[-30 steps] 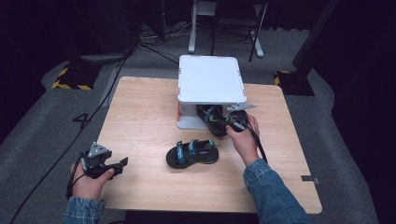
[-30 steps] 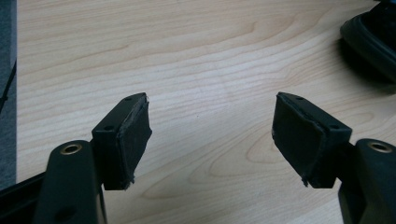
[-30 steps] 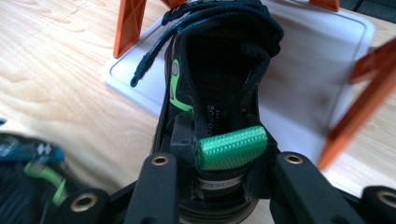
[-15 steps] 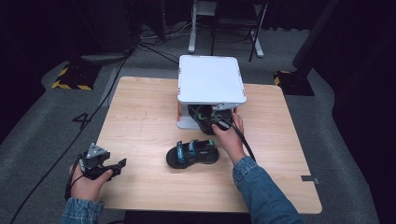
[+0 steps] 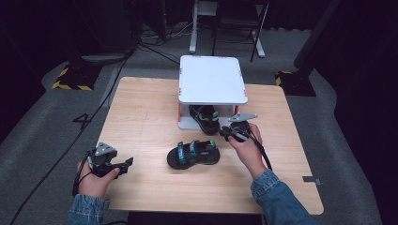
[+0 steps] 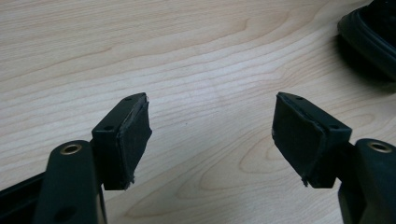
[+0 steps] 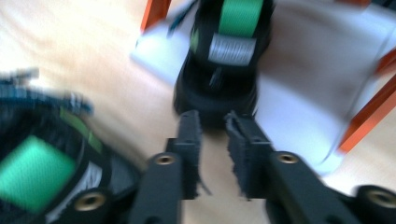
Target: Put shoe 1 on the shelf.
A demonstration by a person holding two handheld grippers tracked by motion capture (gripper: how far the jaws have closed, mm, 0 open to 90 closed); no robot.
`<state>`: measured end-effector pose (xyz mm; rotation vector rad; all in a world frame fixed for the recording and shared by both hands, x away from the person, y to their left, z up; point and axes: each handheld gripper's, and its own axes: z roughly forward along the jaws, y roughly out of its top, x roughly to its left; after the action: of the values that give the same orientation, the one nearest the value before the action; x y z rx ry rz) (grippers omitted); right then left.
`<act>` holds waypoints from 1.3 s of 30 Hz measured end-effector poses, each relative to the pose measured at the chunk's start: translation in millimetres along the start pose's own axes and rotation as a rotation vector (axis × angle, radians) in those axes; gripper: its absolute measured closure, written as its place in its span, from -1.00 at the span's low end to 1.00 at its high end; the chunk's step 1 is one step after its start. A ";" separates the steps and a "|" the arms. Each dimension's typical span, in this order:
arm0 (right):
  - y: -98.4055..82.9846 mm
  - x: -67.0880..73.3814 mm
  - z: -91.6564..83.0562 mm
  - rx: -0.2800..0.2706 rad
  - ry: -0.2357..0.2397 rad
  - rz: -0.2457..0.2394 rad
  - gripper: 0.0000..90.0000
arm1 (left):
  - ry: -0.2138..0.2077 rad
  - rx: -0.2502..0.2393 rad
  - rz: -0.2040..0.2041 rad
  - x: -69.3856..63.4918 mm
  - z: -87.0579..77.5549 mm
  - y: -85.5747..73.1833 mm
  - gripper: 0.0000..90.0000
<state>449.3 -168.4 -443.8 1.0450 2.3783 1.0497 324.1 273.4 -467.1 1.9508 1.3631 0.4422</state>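
The high view shows the wooden table [image 5: 141, 108] with a white shelf [image 5: 212, 85] at its far side. One sandal [image 5: 204, 118] stands under the shelf, and a second sandal [image 5: 193, 153] lies in the middle of the table. The right gripper [image 5: 225, 133] is just beside the first sandal. The right gripper view, which is blurred, shows that its jaws have just been closing, are almost together, and hold nothing. The left gripper [image 5: 123, 165] rests near the table's front left; the left gripper view shows its jaws wide apart over bare wood.
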 end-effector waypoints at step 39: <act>28.2 10.2 45.3 -0.131 0.031 -0.032 -0.09 | -0.018 0.008 0.028 -3.9 10.9 7.7 -0.37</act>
<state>481.4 -125.6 -453.3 0.9480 2.3076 1.2002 334.6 264.5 -468.7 1.9780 1.3295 0.4318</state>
